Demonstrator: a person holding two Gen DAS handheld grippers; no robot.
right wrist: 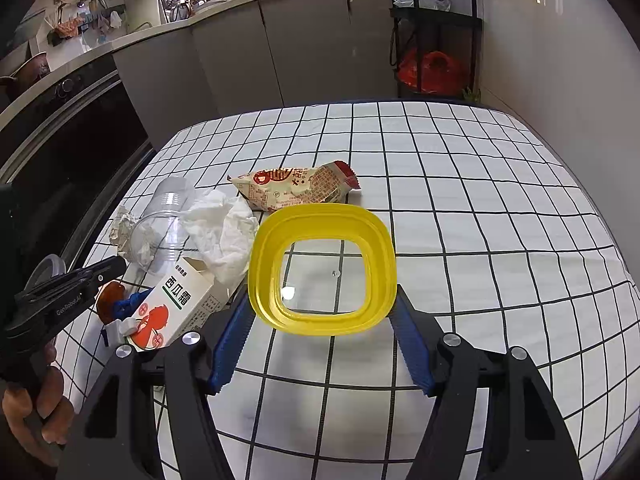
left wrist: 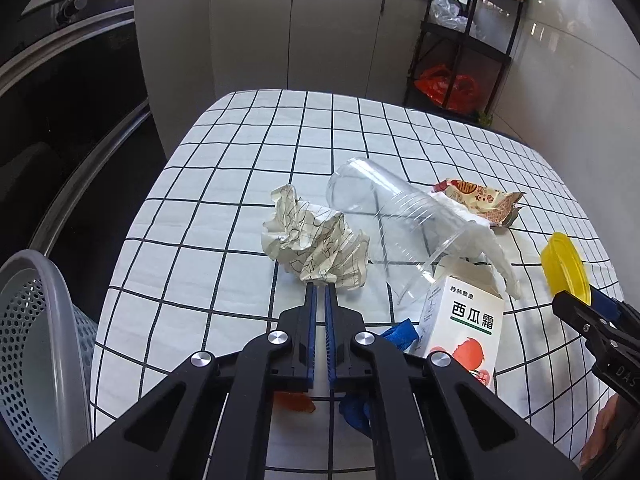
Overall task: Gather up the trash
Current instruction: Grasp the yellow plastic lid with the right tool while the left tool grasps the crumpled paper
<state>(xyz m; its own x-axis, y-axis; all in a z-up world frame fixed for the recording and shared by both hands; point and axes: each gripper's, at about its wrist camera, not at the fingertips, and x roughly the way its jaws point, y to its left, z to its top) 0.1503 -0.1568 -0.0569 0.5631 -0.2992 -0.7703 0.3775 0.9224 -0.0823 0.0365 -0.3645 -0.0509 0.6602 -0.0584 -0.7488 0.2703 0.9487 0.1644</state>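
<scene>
Left tongs (left wrist: 320,290) closed, tips seemingly pinching the crumpled paper (left wrist: 316,246); right tongs (right wrist: 322,312) grip the yellow lid (right wrist: 322,268) beside it, hiding its edges.

Both wrist views overlook checked table (left wrist: 248,168).

Surface (right wrist: 480,208) wears matt cloth w/ a black grid; paper ball (left wrist: 316,246) is rough, creased; tissue (right wrist: 224,224) soft, matt. Cup (left wrist: 392,216) is clear glossy plastic w/ ribs, lid (right wrist: 322,268) glossy yellow plastic w/ clear centre, wrapper (right wrist: 296,186) shiny foil-like, box (left wrist: 466,326) smooth card. Basket (left wrist: 36,344) looks translucent perforated plastic; claw (left wrist: 320,292) matt black w/ ridged blue pads (left wrist: 312,320), bright metal pins.
</scene>
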